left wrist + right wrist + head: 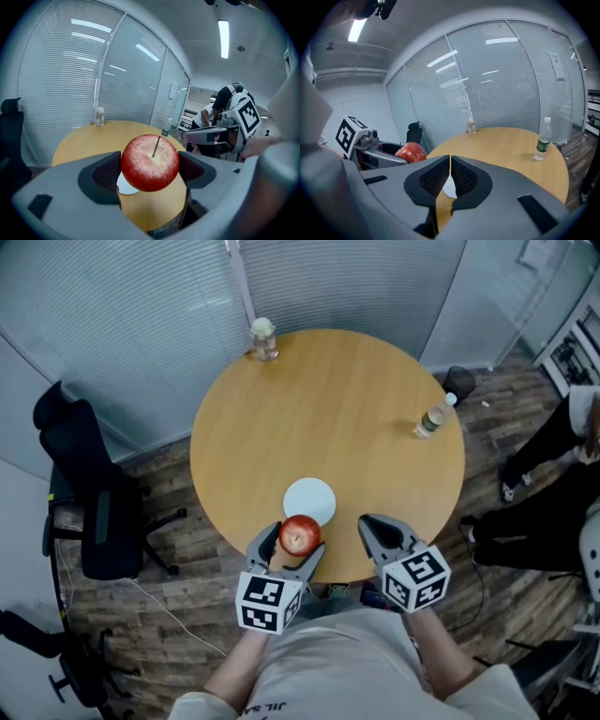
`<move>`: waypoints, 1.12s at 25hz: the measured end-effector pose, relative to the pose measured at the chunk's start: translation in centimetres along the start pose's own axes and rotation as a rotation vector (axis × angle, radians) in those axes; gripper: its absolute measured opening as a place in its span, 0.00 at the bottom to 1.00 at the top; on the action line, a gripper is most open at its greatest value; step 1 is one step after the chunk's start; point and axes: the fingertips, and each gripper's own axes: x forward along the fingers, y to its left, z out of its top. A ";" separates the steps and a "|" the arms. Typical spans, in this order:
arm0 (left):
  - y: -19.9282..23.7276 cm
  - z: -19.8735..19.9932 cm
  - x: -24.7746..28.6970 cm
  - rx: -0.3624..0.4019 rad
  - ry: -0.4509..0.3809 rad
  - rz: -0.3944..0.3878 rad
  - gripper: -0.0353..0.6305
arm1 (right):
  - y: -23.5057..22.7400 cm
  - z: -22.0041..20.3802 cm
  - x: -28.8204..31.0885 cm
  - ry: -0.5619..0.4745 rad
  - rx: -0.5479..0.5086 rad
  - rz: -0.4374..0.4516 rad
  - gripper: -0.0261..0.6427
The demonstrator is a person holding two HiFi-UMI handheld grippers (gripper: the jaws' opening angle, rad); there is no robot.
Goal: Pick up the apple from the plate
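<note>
My left tongs pinch a red apple, stem up, just on my side of a small white plate. My right tongs, beside them, are pressed together on nothing. Both hover over the near edge of the round wooden worktop.

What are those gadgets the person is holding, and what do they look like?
They are two matching grey plastic tools, the left gripper and the right gripper. Each has two broad, curved fingers with dark, dimpled inner pads, and carries a white cube printed with black square patterns. The person wears a pale T-shirt.
</note>
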 end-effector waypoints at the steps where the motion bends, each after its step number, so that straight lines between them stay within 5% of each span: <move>1: -0.1 0.0 -0.1 0.003 -0.001 0.000 0.63 | 0.1 0.0 -0.1 -0.001 0.001 0.001 0.09; 28: -0.4 -0.3 -0.9 0.006 0.011 0.001 0.63 | 1.3 0.1 -0.5 -0.003 -0.012 0.032 0.09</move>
